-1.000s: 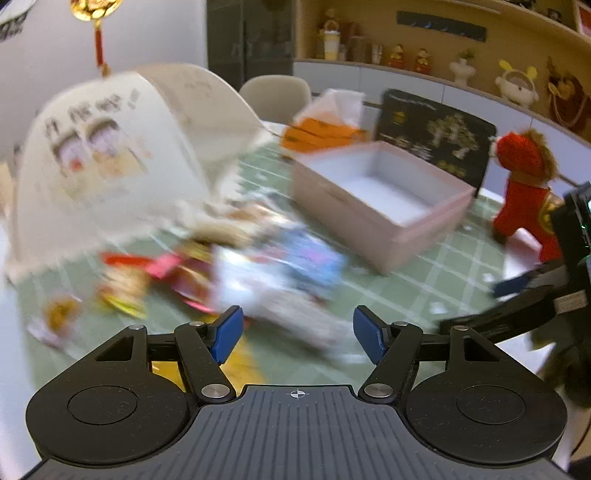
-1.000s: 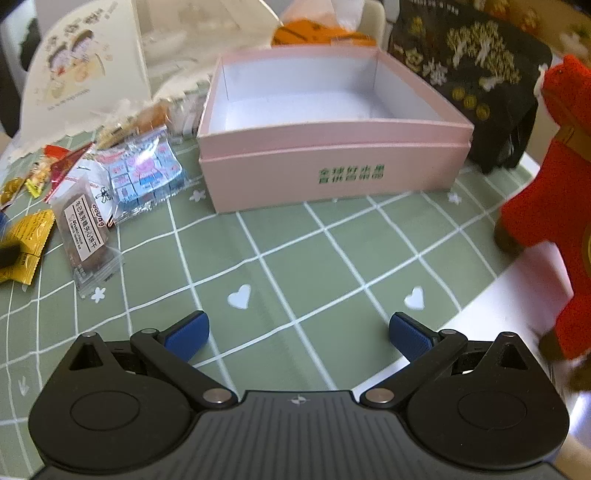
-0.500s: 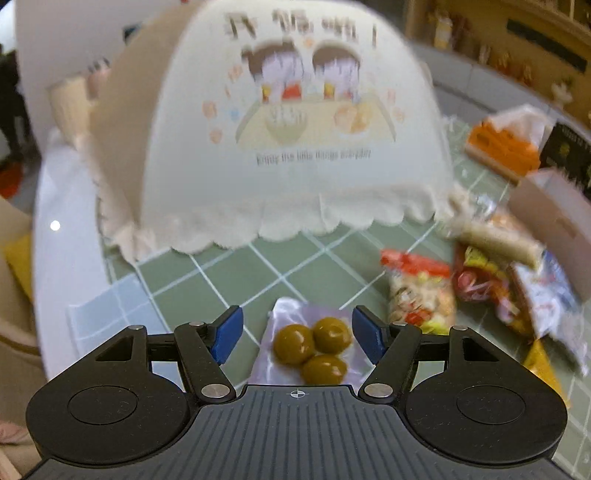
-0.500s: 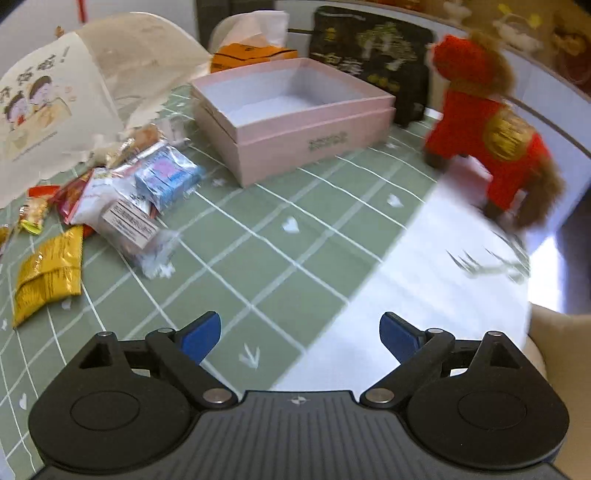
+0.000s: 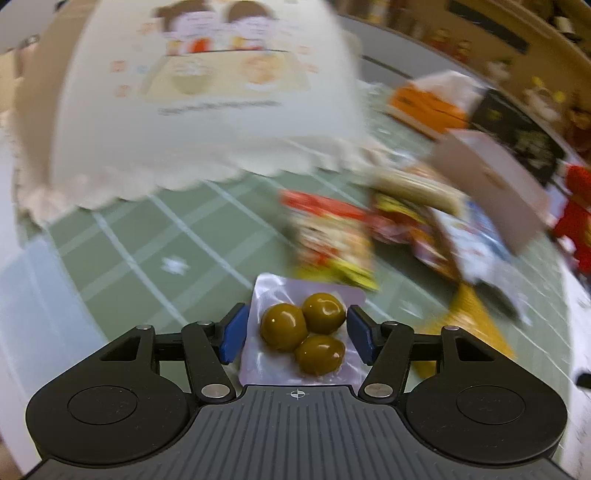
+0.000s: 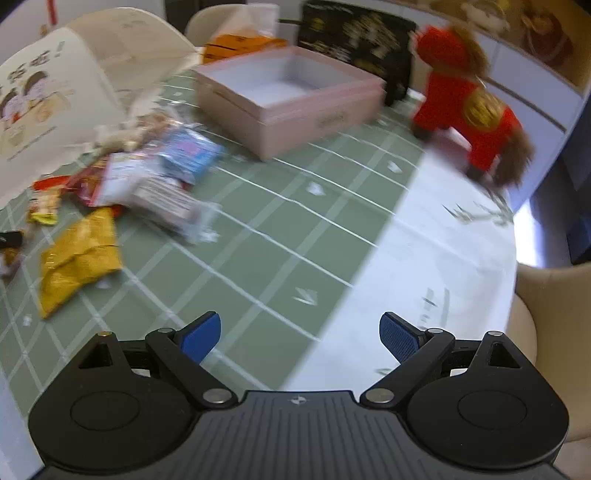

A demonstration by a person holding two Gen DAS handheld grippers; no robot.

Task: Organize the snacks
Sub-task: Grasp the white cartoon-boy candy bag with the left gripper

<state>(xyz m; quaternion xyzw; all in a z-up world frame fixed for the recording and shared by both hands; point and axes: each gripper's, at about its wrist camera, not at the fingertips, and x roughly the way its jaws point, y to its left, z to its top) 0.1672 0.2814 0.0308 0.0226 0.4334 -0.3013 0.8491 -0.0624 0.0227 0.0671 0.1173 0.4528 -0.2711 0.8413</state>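
A clear packet of three green olive-like fruits (image 5: 306, 332) sits between the blue pads of my left gripper (image 5: 295, 336). The jaws are closing and the pads press on the packet's two side edges. The packet stays sharp while the table behind it blurs. Beyond it lies a pile of snack packets (image 5: 332, 236), with the empty pink box (image 5: 491, 184) at the right. In the right wrist view my right gripper (image 6: 299, 338) hangs open over the table edge with nothing between its fingers. The snack pile (image 6: 162, 173) and a yellow packet (image 6: 77, 258) lie left of it, the pink box (image 6: 321, 110) behind.
A white mesh food cover (image 5: 207, 103) stands at the back left. A red plush toy (image 6: 469, 107), a black bag (image 6: 362, 33) and an orange tissue box (image 6: 240, 44) stand around the box. A beige chair (image 6: 546, 332) is by the table's right edge.
My left gripper swung left from the snack pile to the olive packet and its jaws narrowed onto it. My right gripper drew back and rose away from the pink box, still open.
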